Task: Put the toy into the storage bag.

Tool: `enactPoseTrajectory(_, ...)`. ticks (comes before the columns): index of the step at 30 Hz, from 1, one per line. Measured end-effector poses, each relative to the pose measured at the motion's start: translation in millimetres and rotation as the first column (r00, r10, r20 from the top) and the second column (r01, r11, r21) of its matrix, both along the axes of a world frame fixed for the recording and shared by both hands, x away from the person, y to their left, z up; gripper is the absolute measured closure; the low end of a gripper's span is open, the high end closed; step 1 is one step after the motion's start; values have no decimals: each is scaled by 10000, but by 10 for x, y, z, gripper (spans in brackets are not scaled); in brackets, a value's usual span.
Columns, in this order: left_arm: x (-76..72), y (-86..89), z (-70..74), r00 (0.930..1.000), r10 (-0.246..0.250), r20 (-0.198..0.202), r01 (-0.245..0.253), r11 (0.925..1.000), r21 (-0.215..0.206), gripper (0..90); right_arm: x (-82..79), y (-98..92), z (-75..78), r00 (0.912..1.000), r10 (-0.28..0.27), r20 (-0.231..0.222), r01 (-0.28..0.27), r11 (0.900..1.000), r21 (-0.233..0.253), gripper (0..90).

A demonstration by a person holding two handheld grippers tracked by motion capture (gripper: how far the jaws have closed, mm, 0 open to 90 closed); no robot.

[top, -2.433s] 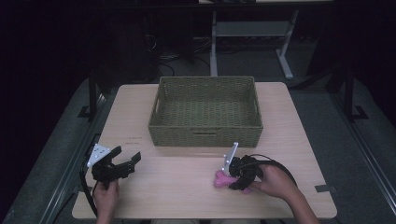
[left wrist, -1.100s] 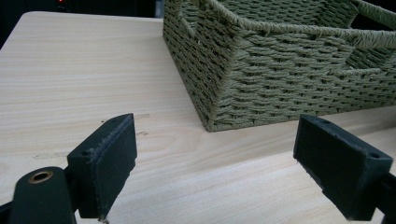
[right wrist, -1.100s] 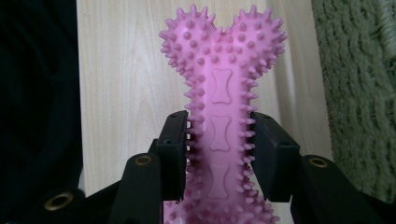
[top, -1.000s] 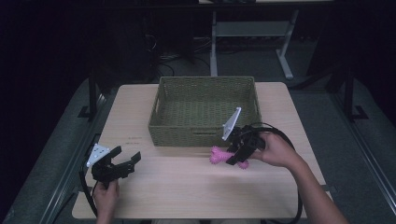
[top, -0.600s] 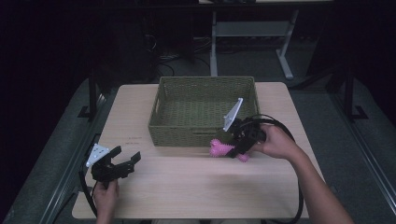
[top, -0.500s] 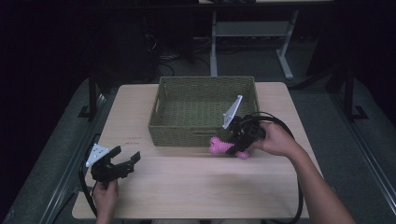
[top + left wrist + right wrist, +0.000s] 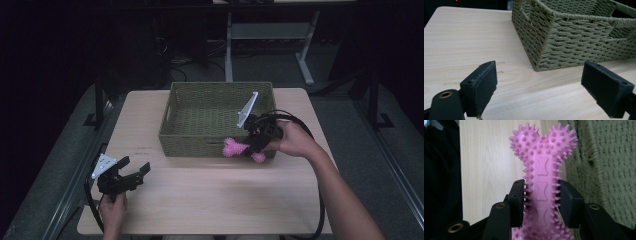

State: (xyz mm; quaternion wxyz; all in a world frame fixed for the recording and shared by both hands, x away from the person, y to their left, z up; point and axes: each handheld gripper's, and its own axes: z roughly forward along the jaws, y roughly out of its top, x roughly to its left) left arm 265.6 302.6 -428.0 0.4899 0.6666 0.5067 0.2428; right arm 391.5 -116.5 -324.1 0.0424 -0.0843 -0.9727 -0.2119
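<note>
The light wooden table [image 7: 210,200] has a green woven basket [image 7: 210,117] sitting a bit toward 12 o'clock from its middle. The right gripper [image 7: 255,142] is up against the basket's near wall at roughly 4 o'clock, pinching a spiky pink bone-shaped chew toy [image 7: 542,182] by its shaft, clear of the tabletop. Down at 8 o'clock near the table corner, the left gripper [image 7: 131,176] has its jaws spread wide with nothing between them.
</note>
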Motion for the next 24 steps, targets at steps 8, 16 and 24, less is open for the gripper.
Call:
enactPoseTrajectory(8,4,0,-1,10000,19,7,-19,10000,-9,128,102,-11,74,9999,-157,12,157,9999,-10,584)
enactPoseTrajectory(16,5,-3,-1,10000,1,-1,-1,10000,-11,128,204,-19,159,9996,-236,142,235,9997,69,584)
enactPoseTrajectory(24,8,1,-2,10000,17,7,-17,10000,-38,128,343,-7,218,9991,-354,225,355,9994,-18,584)
